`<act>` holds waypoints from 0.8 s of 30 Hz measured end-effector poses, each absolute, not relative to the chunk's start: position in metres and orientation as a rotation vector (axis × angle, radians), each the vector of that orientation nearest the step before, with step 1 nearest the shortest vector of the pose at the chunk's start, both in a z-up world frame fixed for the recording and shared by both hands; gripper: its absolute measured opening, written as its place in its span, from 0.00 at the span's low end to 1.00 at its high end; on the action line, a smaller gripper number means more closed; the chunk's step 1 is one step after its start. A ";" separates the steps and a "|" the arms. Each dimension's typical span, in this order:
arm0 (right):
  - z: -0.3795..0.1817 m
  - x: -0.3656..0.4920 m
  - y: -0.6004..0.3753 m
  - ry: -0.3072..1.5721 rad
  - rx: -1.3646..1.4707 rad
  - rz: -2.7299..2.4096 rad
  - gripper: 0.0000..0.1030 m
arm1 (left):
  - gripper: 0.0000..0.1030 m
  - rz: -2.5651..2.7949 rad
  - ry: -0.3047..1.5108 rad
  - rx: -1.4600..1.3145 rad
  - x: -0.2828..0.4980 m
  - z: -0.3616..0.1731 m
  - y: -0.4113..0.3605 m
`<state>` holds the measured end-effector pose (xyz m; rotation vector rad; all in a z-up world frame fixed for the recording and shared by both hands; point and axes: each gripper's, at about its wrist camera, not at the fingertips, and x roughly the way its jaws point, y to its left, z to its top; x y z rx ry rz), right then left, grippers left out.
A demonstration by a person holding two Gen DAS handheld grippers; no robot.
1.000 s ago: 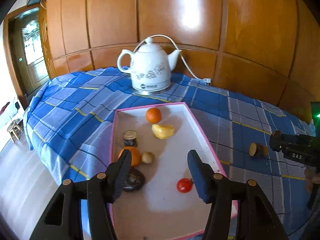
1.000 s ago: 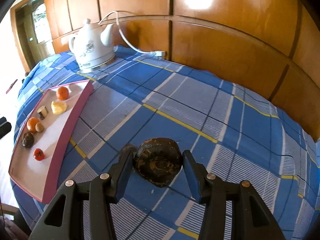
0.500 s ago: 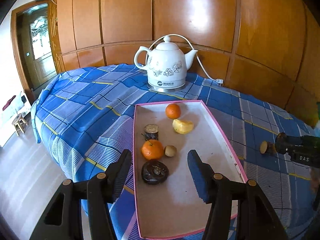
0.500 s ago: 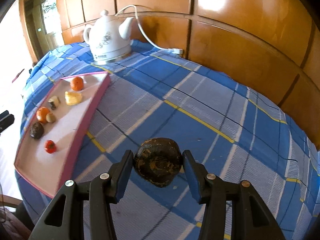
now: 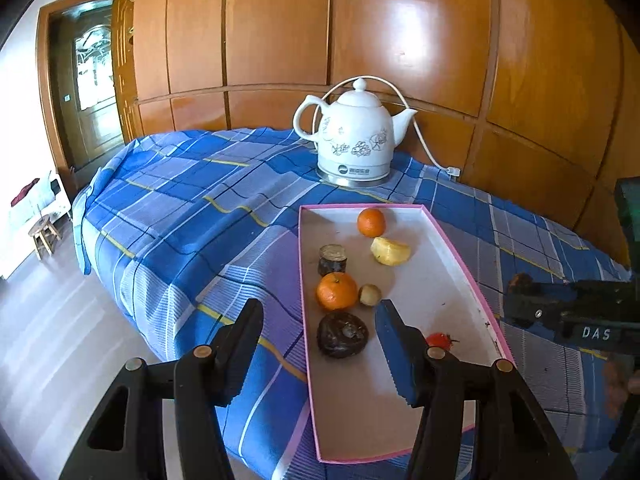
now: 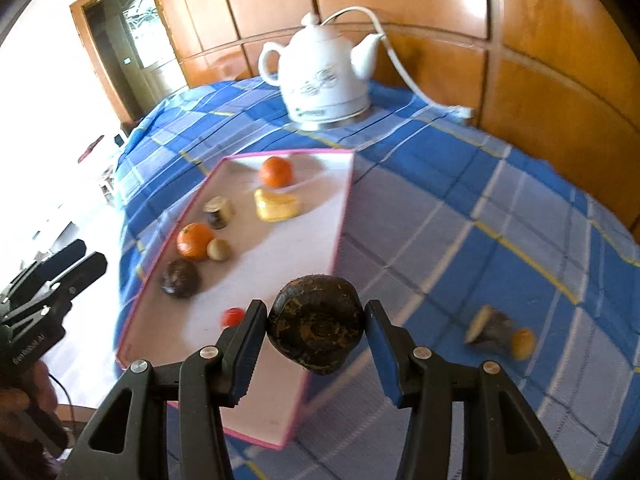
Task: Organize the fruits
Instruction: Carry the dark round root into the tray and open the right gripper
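The right gripper [image 6: 316, 334] clamps a dark brown, round, wrinkled fruit [image 6: 316, 330] above the near edge of a shallow pink-rimmed rectangular tray [image 6: 344, 216], while the left gripper [image 5: 318, 350] hangs open and empty. In the tray lie a small red fruit [image 6: 233, 317], two oranges [image 6: 195, 241], a yellow wedge [image 6: 277, 205] and other pieces. Beyond, a white ceramic kettle [image 6: 324, 80] stands on the blue checked tablecloth [image 6: 480, 208].

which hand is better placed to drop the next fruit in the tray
Right. The right gripper is shut on a dark round fruit right at the pink tray edge. The left gripper hangs open over the tray's near end, holding nothing.
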<state>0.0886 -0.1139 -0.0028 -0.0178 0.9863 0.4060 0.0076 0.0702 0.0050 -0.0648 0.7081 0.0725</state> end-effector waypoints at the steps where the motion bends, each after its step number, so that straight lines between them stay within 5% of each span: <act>1: -0.004 0.089 -0.109 0.994 -0.012 0.417 0.49 | 0.57 0.074 0.710 -0.070 0.007 0.004 0.072; 24: -0.042 0.154 -0.072 1.106 0.089 0.339 0.54 | 0.59 0.104 0.766 -0.170 0.011 -0.018 0.102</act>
